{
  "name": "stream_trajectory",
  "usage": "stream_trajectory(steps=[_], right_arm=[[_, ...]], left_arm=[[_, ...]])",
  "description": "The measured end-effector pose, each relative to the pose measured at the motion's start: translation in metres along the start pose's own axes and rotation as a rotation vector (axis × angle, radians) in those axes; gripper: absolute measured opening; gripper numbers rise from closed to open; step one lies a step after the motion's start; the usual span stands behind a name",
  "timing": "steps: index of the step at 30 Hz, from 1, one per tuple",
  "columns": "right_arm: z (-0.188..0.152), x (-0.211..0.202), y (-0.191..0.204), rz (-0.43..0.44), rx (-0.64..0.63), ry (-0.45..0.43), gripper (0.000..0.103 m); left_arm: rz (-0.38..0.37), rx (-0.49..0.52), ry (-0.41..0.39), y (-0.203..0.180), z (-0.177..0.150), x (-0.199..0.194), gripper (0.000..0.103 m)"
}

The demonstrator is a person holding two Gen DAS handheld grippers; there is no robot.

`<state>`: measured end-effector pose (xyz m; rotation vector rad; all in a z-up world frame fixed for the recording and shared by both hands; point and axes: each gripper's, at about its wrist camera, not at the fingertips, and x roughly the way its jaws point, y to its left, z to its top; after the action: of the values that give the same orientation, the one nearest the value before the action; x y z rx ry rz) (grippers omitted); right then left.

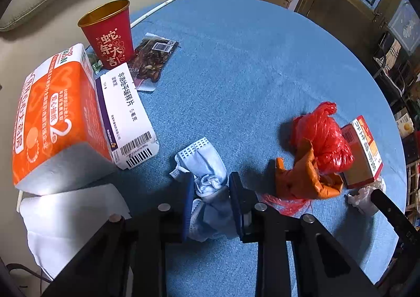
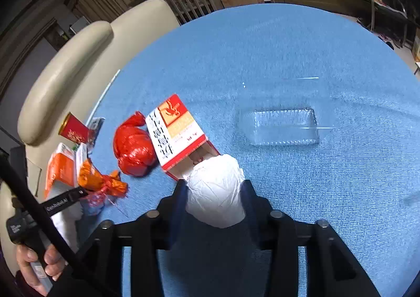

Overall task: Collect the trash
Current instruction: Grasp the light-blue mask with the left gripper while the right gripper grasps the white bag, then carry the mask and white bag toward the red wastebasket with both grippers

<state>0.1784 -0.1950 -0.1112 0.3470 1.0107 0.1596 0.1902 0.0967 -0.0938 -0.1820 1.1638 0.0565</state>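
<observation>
My left tool (image 1: 210, 192) sits at the lower centre of its view, angled steeply down, its fingers (image 1: 235, 192) clamped on a crumpled face mask (image 1: 207, 165). My right tool (image 2: 215, 192) grips a white paper wad (image 2: 214, 186). My left hand (image 2: 39, 268) shows at lower left.

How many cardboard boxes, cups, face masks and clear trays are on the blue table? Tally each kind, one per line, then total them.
Cardboard boxes: 2 (white medicine box, red-and-white carton)
Cups: 1 (red cup)
Face masks: 1 (blue face mask)
Clear trays: 1 (clear tray)
Total: 5
</observation>
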Motion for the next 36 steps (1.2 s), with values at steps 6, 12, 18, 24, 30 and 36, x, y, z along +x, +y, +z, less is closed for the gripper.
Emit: stream_trajectory(steps=[6,12,18,24,30,36], right_arm=[[-0.016,-0.022,-0.006,0.031,0.006,-0.026,0.04],[-0.042,-0.058,-0.014,0.061,0.003,-0.058,0.04],[-0.066,-0.083,-0.017,0.082,0.024,-0.081,0.04],[-0.09,-0.112,-0.018,0.075,0.02,-0.123,0.04],[-0.112,-0.143,-0.016,0.051,0.013,-0.185,0.04],[-0.13,-0.165,-0.023,0.039,0.035,-0.213,0.04]], left_arm=[[-0.022,0.008,0.016,-0.003,-0.019,-0.006,0.024],[-0.066,0.042,0.033,-0.006,-0.056,-0.026,0.024],[-0.104,0.157,0.006,-0.031,-0.098,-0.054,0.024],[-0.096,0.3,-0.087,-0.067,-0.13,-0.084,0.024],[-0.095,0.385,-0.163,-0.087,-0.152,-0.111,0.024],[-0.097,0.451,-0.199,-0.103,-0.171,-0.13,0.024]])
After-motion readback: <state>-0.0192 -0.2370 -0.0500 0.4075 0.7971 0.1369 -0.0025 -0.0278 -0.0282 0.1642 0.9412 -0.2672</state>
